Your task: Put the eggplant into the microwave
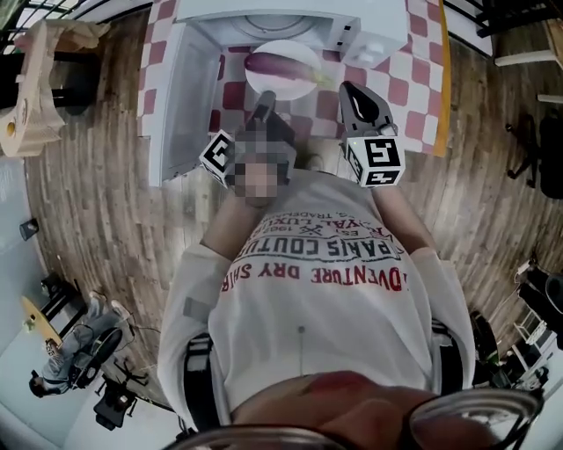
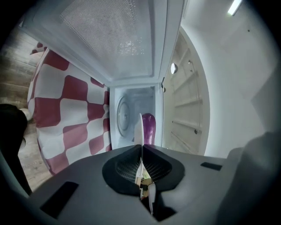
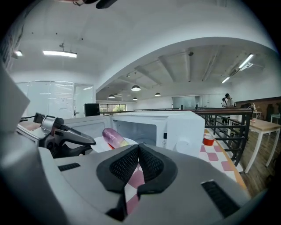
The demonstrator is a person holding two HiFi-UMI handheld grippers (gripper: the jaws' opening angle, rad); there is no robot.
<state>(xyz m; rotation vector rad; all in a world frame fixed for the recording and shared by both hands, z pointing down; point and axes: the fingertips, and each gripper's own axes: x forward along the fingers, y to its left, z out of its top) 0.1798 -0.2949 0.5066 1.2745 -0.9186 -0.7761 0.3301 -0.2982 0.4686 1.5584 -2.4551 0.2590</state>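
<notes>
A purple eggplant point(image 1: 280, 63) lies on a white plate point(image 1: 262, 85) just in front of the open white microwave point(image 1: 290, 10), whose door point(image 1: 185, 88) swings out to the left. My left gripper point(image 1: 264, 107) is shut on the plate's near rim. In the left gripper view the plate point(image 2: 138, 129) runs edge-on out of the shut jaws point(image 2: 141, 149), with the eggplant point(image 2: 148, 126) beside it and the microwave cavity point(image 2: 129, 112) behind. My right gripper point(image 1: 347, 88) hovers to the plate's right, shut and empty point(image 3: 138, 147). From there I see the eggplant point(image 3: 112, 137) and the left gripper point(image 3: 90, 141).
The microwave stands on a table with a red-and-white checked cloth point(image 1: 413, 79). A red cup point(image 3: 208, 140) sits beyond the microwave, near a dark railing point(image 3: 228, 132). A wooden stand point(image 1: 35, 79) is on the plank floor at the left.
</notes>
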